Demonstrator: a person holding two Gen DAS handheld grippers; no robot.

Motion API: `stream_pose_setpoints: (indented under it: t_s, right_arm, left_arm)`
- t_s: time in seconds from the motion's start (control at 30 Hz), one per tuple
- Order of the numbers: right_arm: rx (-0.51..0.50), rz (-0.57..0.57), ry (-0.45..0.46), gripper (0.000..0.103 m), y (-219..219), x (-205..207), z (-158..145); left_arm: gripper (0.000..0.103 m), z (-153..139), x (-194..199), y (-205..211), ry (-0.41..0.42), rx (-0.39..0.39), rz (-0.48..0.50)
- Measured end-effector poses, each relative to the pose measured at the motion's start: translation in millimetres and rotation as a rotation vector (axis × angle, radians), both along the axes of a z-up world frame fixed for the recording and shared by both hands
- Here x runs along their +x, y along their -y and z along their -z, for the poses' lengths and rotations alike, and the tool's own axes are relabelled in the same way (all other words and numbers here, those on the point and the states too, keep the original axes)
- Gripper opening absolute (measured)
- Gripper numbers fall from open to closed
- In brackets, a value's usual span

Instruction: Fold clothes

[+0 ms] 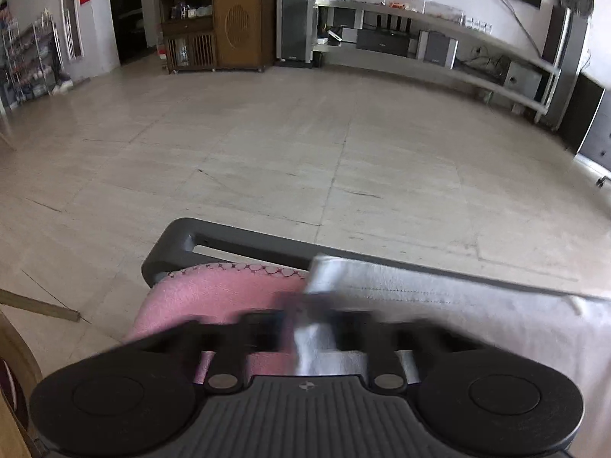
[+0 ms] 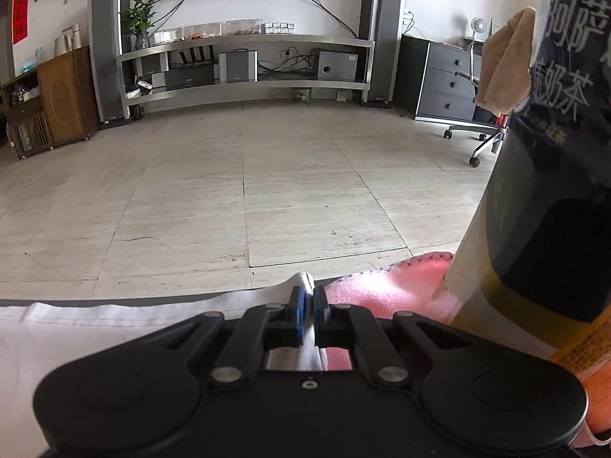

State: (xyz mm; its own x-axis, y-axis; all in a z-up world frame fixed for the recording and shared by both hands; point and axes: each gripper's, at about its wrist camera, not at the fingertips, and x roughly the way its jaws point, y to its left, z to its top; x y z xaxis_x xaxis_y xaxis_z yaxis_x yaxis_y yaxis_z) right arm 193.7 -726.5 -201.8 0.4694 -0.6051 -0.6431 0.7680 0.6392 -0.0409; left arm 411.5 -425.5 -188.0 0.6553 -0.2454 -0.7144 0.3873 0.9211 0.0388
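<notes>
Black hand-held gripper (image 2: 308,305), blue finger pads (image 2: 299,311), silver pivot screws

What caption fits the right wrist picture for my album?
Right gripper pinching a white cloth garment beside a fuzzy pink blanket, facing a living room.

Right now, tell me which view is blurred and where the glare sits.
Left wrist view: motion blur smears the left gripper and the white garment it pinches; the far room is slightly soft. Right wrist view: sharp, the right gripper crisp with jaws shut on white cloth; glare washes out the pink towel. Both views bend straight lines, fisheye style.
</notes>
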Motion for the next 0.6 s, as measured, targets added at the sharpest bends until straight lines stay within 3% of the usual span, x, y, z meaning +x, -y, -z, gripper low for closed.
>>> stream_pose_setpoints:
  t_s: [0.13,0.23,0.33,0.37,0.43,0.5,0.6]
  right_arm:
    - [-0.045,0.008,-0.009,0.004,-4.3,2.0,-0.6]
    - [-0.067,0.012,-0.032,0.004,-7.9,4.2,0.9]
    - [-0.088,0.015,-0.052,0.008,-11.8,5.9,1.9]
    - [-0.093,0.010,-0.034,0.013,-16.0,2.2,-3.2]
    - [-0.077,-0.018,0.005,0.027,-26.1,-9.6,-22.3]
    - [-0.060,-0.051,0.038,0.030,-40.4,-26.4,-46.8]
    - [0.007,-0.092,0.096,0.034,-62.2,-66.1,-86.8]
  left_arm:
    - [0.001,-3.5,-15.6,13.9,0.200,0.154,0.007]
    - [0.001,5.3,-14.1,21.2,0.255,0.276,-0.060]
    - [0.011,3.0,-14.8,7.4,0.202,0.244,-0.114]
    - [0.015,-0.4,-17.3,1.5,0.194,0.225,-0.121]
    - [0.019,-15.4,-33.9,-13.2,0.221,0.202,-0.118]
    - [0.028,-32.8,-51.6,-30.0,0.245,0.192,-0.113]
    - [0.028,-60.2,-84.8,-64.2,0.228,0.144,-0.065]
